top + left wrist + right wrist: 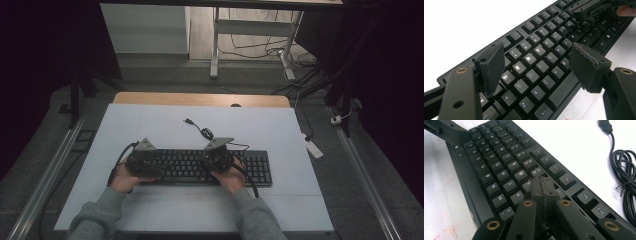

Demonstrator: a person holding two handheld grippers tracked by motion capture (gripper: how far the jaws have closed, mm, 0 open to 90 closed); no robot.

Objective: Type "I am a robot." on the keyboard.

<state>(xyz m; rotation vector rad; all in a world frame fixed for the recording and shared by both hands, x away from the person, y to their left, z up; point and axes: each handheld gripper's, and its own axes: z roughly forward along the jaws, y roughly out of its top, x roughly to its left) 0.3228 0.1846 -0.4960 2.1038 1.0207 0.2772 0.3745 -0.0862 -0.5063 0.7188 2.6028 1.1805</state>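
A black keyboard (257, 167) lies across the white table top, near the person's side. My left gripper (159, 170) hovers over its left end. In the left gripper view my left gripper (537, 65) stands open, its two pads apart above the lit letter keys (527, 58), with nothing between them. My right gripper (209, 162) is over the middle of the keyboard. In the right gripper view my right gripper (543, 186) is shut with its jaws pressed together. Its tips are just above the key rows of the keyboard (496, 157) and hold nothing.
The keyboard's black cable (202, 131) lies coiled behind it, ending in a loose USB plug (604, 125). A white mat (150, 130) covers the table. Desk legs (215, 45) and floor cables (260, 50) are beyond the far edge, and a power strip (314, 148) lies on the floor at the right.
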